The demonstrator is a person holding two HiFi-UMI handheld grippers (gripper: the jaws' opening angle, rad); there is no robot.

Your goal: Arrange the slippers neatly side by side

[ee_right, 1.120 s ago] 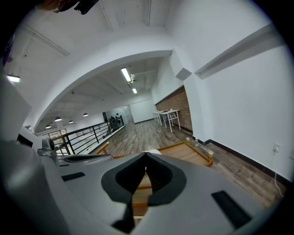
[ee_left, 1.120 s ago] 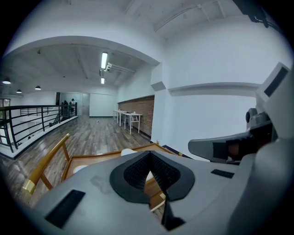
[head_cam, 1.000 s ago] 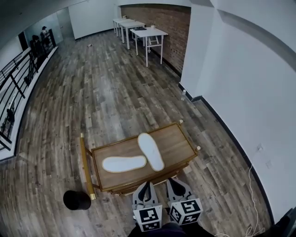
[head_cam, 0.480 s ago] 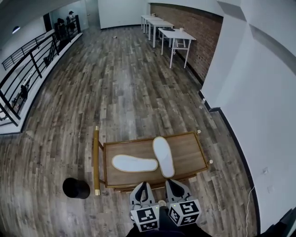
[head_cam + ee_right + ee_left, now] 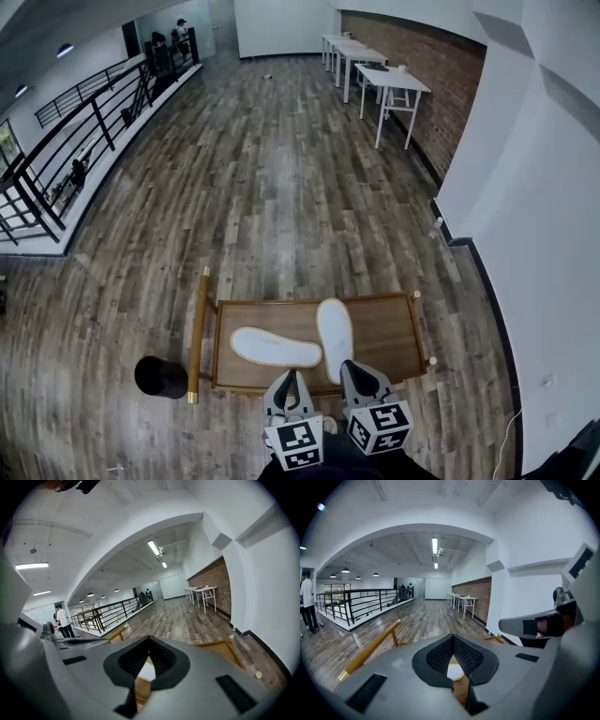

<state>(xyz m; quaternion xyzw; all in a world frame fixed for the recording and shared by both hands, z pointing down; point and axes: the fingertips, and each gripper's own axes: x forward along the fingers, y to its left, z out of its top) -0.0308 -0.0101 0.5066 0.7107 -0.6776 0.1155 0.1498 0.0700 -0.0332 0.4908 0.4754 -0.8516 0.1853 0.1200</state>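
Where the head view looks down, two white slippers lie on the wooden worktop [image 5: 384,328]. The left slipper [image 5: 275,347] lies crosswise and the right slipper [image 5: 335,326] lengthwise, their ends seemingly touching in an L. The left claw [image 5: 288,382] and right claw [image 5: 359,373] hover at the near edge. In the left gripper view, the jaws meet, empty, with a patch of white slipper beyond. The right gripper view shows the same: jaws together on nothing.

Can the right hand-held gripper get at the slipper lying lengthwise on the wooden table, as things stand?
Probably yes: the lengthwise slipper lies just ahead of the right hand-held gripper with nothing between them, though its jaws are shut and must open first.
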